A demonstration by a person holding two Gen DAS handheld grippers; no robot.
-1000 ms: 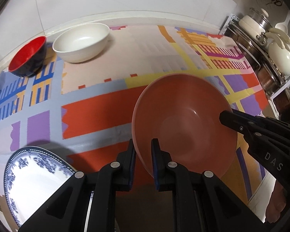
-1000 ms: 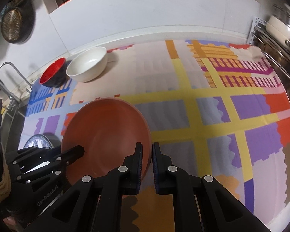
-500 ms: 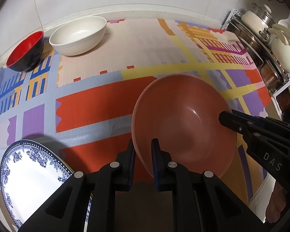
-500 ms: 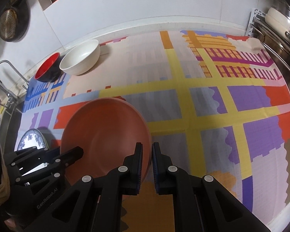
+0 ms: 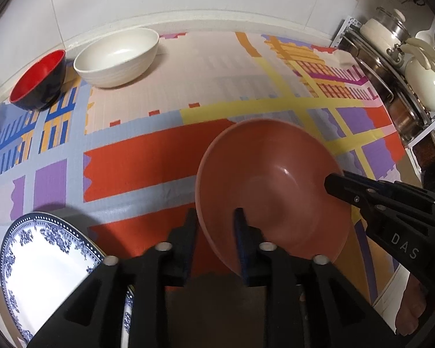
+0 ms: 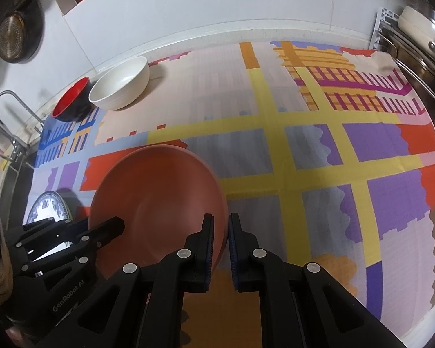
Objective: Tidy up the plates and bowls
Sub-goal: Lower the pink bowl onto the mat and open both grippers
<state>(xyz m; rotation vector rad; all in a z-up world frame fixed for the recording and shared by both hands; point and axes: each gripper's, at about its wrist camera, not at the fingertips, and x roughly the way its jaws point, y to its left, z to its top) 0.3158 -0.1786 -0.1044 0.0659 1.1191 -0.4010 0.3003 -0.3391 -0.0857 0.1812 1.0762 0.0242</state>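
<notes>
A terracotta bowl (image 5: 272, 179) is held tilted above the patterned mat; it also shows in the right wrist view (image 6: 156, 197). My left gripper (image 5: 216, 217) stands a little open around its left rim. My right gripper (image 6: 221, 223) is shut on its right rim and shows as the black jaws at right in the left wrist view (image 5: 333, 182). A white bowl (image 5: 117, 56) and a red-and-black bowl (image 5: 39, 79) stand at the far left by the wall. A blue-and-white plate (image 5: 46, 264) lies at the near left.
The colourful mat (image 6: 304, 133) covers the counter. A rack with pots and lids (image 5: 403, 66) stands at the right. A tap (image 6: 5, 110) and a hanging pan (image 6: 14, 40) are at the left. The counter's front edge runs at the lower right.
The left gripper's jaws have opened wider around the bowl's rim. Both views sit a little higher above the mat than one second ago. The right gripper's grip is unchanged.
</notes>
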